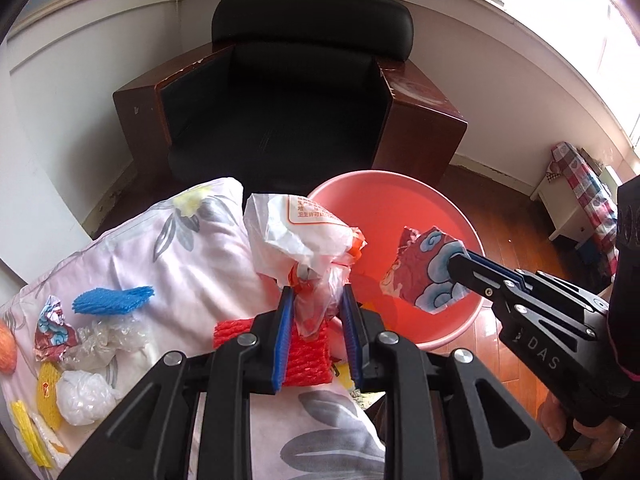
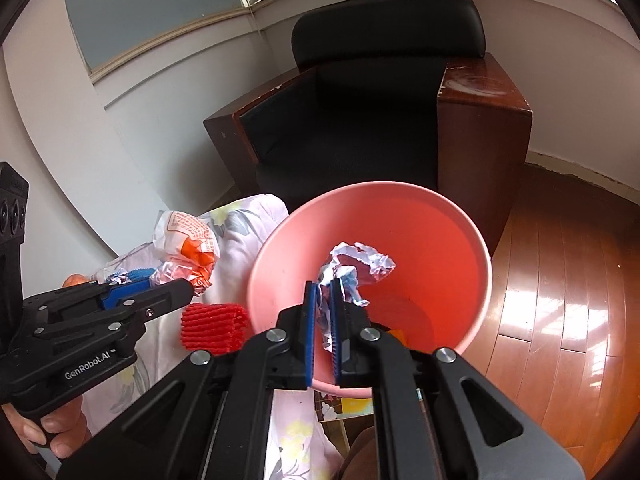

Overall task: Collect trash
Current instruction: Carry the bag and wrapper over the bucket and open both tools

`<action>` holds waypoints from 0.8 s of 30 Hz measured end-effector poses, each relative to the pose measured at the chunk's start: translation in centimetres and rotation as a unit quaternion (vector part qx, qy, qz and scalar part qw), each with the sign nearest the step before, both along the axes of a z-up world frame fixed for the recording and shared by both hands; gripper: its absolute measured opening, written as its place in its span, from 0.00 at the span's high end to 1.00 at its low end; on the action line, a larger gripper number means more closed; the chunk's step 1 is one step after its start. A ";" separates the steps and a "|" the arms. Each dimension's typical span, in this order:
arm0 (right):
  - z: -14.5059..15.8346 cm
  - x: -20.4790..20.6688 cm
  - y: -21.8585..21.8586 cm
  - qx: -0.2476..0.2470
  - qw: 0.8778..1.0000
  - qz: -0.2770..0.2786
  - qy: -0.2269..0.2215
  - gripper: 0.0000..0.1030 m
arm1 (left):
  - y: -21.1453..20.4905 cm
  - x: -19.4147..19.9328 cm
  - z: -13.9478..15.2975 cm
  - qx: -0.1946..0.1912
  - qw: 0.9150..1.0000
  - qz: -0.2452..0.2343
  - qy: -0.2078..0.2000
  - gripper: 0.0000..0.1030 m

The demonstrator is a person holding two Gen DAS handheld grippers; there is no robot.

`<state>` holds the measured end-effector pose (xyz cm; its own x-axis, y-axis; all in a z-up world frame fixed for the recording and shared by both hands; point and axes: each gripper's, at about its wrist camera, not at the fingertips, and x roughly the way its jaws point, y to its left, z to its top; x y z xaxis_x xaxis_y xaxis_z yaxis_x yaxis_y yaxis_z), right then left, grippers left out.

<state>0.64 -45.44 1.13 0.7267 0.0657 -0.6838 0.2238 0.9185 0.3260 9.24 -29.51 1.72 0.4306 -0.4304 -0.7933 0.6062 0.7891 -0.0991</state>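
A black armchair (image 1: 304,92) with brown wooden sides stands in the corner of a room with a wood floor (image 2: 560,300). In front of it lies a floral cushion (image 1: 160,248), and just beside the cushion's right edge sits a pink basin (image 1: 400,200). The left gripper (image 1: 316,300), over the cushion's right edge, is clamped on a crumpled white plastic bag (image 1: 296,236) with orange print. The right gripper (image 2: 326,292), held over the basin, is clenched on a red-and-blue patterned wrapper (image 1: 424,268) with a silver inside. A red foam net (image 1: 308,356) lies on the cushion near the basin. Along the cushion's left edge are a blue foam net (image 1: 112,300), a second patterned wrapper (image 1: 54,328), clear plastic scraps (image 1: 84,396) and yellow foam nets (image 1: 28,432).
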 end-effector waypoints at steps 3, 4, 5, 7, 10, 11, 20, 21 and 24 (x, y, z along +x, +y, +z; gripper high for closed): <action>-0.6 -0.1 -1.0 0.001 1.000 -0.008 0.006 0.93 | -1.7 0.4 -0.4 0.004 1.000 -0.014 0.011 0.78; -0.8 0.0 -1.2 0.001 1.000 -0.011 0.009 0.93 | -2.3 0.6 -0.6 0.006 1.000 -0.017 0.016 0.78; -1.1 -0.1 -1.5 0.003 1.000 -0.013 0.012 0.93 | -2.8 0.8 -0.9 0.008 1.000 -0.020 0.020 0.78; -1.5 -0.1 -1.9 0.006 1.000 -0.017 0.016 0.93 | -4.0 1.1 -1.5 0.015 0.999 -0.028 0.027 0.78; -2.0 0.0 -2.3 0.006 0.999 -0.022 0.023 0.93 | -5.7 1.6 -2.6 0.031 0.998 -0.035 0.035 0.78; -2.1 0.1 -2.5 0.006 0.999 -0.022 0.025 0.93 | -6.2 1.7 -2.9 0.036 0.998 -0.038 0.036 0.78; -3.4 0.5 -3.4 0.004 0.999 -0.033 0.043 0.93 | -9.5 2.2 -5.0 0.068 0.995 -0.053 0.041 0.78; -3.5 0.5 -3.5 0.004 0.998 -0.034 0.045 0.93 | -9.8 2.4 -5.3 0.071 0.995 -0.054 0.044 0.78; -3.8 0.6 -3.6 0.004 0.998 -0.036 0.050 0.93 | -10.2 2.9 -6.0 0.080 0.994 -0.053 0.053 0.78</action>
<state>1.28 -49.07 -2.68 0.6586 0.0220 -0.7522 0.3201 0.8965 0.3064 12.10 -39.75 -4.30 0.3002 -0.3343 -0.8934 0.6797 0.7321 -0.0456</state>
